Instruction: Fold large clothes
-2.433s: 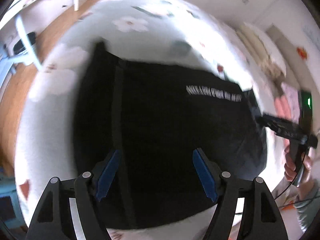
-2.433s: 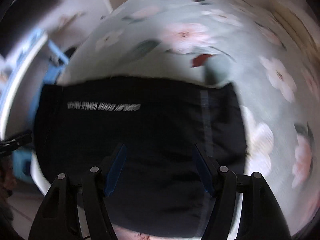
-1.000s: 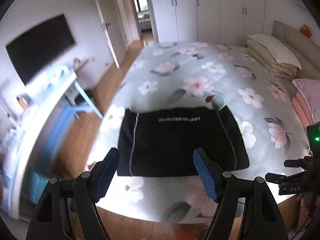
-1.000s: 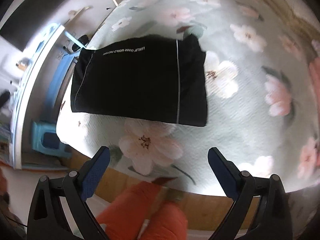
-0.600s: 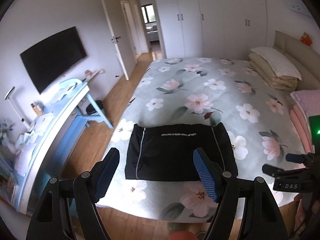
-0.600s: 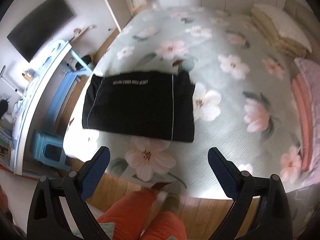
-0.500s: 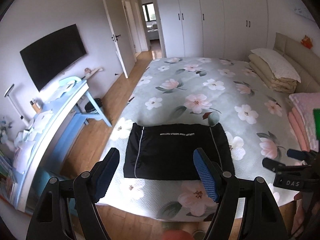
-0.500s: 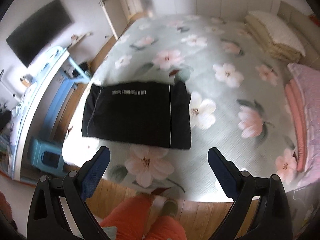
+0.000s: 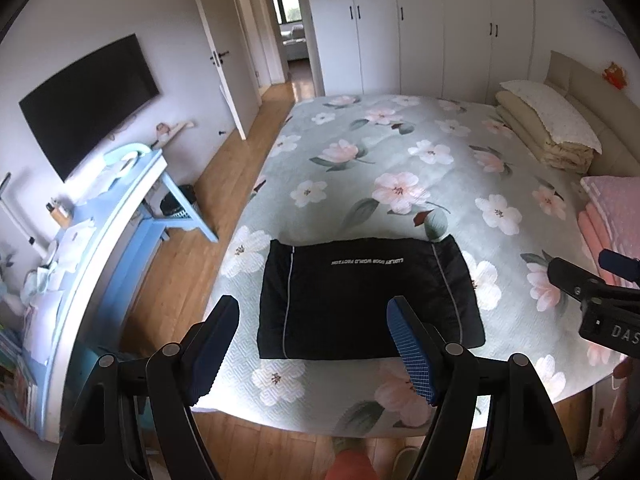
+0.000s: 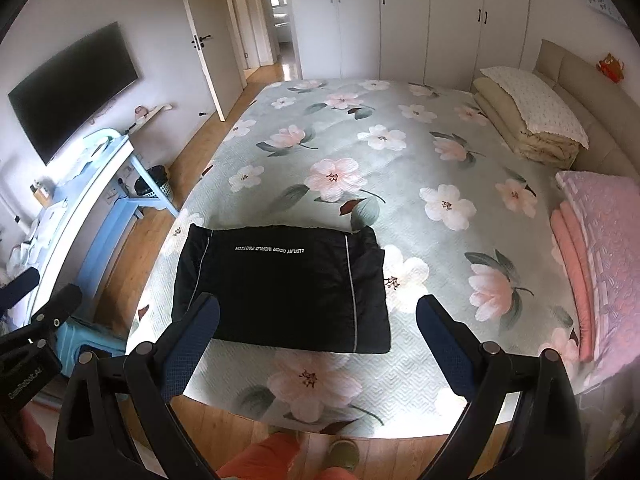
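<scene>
Near the foot edge of the bed (image 9: 460,152), toward its left side, lies the jacket (image 9: 364,300), folded into a flat black rectangle. White lettering runs along its far edge, and a thin pale stripe runs down each side. It rests on the floral cover with nothing touching it.

Both hand-held grippers hang above the bed's foot, pointing down at it, well apart from the jacket. The left hand-held gripper (image 9: 316,344) has its jaws spread wide with nothing between the blue pads (image 9: 412,352); the jacket shows through the gap, far below. The right hand-held gripper (image 10: 318,340) also stands wide, its jaws further apart than the left one's (nothing held there either). In the left wrist view its black body juts in at the right edge (image 9: 600,304).

At the head of the bed sits a folded beige quilt (image 10: 528,116); pink bedding (image 10: 592,256) lies stacked along the right side. A blue worktop (image 9: 100,224) stands against the left wall under a dark TV (image 9: 88,104). White wardrobes (image 9: 420,28) line the far wall beside an open door (image 9: 224,52). Below the bed's edge, on the wooden floor (image 9: 176,264), the person's orange trousers (image 10: 272,460) and a shoe (image 10: 344,454) show.
</scene>
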Motion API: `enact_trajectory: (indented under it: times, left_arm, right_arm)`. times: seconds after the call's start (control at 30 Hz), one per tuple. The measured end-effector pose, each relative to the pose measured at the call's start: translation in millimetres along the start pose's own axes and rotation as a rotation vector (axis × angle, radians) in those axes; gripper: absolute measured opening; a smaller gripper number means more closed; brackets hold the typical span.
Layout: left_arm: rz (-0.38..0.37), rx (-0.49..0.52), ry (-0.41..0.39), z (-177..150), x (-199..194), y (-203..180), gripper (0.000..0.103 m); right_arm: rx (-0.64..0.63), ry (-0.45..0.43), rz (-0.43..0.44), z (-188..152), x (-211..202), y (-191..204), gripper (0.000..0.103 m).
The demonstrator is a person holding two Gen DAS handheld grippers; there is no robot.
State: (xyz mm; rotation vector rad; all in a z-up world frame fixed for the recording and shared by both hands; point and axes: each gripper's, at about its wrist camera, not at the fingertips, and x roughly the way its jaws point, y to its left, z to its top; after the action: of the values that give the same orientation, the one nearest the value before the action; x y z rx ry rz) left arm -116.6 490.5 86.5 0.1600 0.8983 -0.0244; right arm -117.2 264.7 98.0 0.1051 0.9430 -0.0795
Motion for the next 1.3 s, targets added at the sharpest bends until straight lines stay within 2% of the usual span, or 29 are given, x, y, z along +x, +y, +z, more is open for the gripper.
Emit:
enact_trajectory:
  times: [0.2,0.4,0.77,1.3]
  left_arm:
    - [0.069,0.024,0.043,11,40,15,0.078]
    - [0.022,0.052,0.084,19,71,20,0.078]
    - [-0.013,0.111,0.136,30,114,21,0.078]
    - [-0.034,0.133,0.170,37,141,21,0.078]
  right_arm:
    - [0.033,0.059,-0.018,6,29,15,0.100]
    - [0.041,0.102,-0.052,8,53,29,0.100]
    - [0.090,0.176,-0.071,7,93,36,0.100]
    - [0.076,0.230,-0.092,12,124,49,0.100]
